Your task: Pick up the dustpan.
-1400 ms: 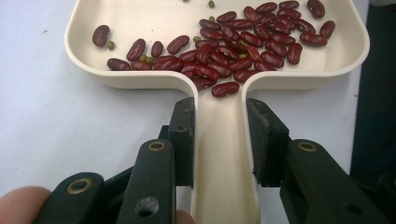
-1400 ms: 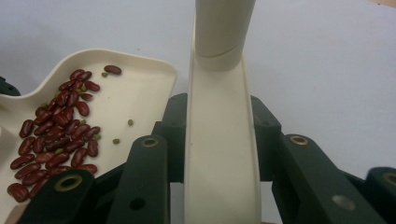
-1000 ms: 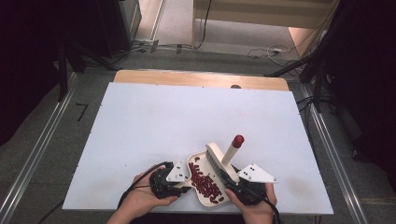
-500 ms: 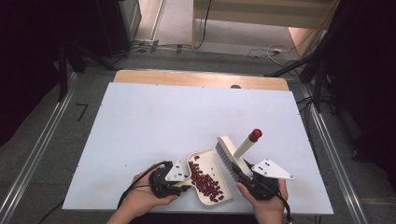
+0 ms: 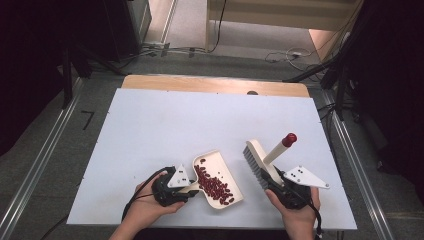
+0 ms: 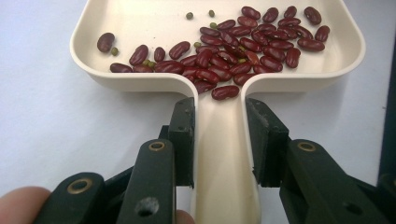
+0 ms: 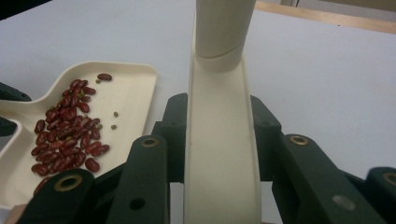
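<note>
a: where's the dustpan sitting?

b: on the white table, near its front edge, around six o'clock from the table's middle. its open mouth points toward eleven o'clock and its handle runs back toward seven.

a: and the left gripper?

b: its jaws are closed narrow on that handle, one pad on each side of it, just behind the pan. in the left gripper view the handle comes straight up between the jaws.

a: what's in the pan?

b: a heap of red beans, mostly gathered toward the handle end, with a few small green beans scattered farther out.

a: the brush?

b: off at three o'clock from the dustpan, a clear gap between them. the right gripper clamps the cream body of the brush between narrow jaws. the bristles face the dustpan, and the handle slants up toward one o'clock, ending in a red tip.

a: does the brush touch the table?

b: can't tell from these views.
</note>
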`<state>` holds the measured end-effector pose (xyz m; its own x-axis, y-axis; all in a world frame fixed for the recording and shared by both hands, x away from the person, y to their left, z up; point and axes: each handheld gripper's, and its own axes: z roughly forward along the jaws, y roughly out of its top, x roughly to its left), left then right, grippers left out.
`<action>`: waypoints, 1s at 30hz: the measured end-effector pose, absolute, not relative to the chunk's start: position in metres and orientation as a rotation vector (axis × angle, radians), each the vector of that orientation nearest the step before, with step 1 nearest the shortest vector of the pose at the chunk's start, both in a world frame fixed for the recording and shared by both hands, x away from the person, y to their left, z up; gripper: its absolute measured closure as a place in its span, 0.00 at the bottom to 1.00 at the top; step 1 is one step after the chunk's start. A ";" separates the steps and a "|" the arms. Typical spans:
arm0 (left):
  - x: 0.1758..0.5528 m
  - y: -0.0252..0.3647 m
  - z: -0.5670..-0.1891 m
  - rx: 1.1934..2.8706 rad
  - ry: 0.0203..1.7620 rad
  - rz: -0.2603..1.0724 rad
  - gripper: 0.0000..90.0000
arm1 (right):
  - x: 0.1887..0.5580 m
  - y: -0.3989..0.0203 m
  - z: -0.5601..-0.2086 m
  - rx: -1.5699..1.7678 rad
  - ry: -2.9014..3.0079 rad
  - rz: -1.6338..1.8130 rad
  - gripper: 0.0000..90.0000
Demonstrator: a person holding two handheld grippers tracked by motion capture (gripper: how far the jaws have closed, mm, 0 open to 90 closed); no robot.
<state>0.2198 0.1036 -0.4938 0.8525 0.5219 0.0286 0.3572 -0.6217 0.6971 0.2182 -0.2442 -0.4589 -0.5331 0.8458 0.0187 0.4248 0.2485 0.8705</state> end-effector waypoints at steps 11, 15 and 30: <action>0.225 0.121 -0.489 2.249 0.723 0.352 0.74 | 0.222 -0.256 -0.456 1.169 2.047 1.226 0.72; 0.227 0.130 -0.486 2.228 0.752 0.369 0.74 | 0.223 -0.260 -0.455 1.176 2.037 1.226 0.72; 0.232 0.165 -0.478 2.157 0.867 0.428 0.74 | 0.227 -0.276 -0.454 1.218 2.002 1.214 0.72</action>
<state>0.2317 0.1647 -0.4782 0.7134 0.7003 0.0255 0.4463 -0.4822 0.7538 0.2274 -0.2761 -0.4537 -0.4767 0.8784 0.0330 0.4353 0.2033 0.8770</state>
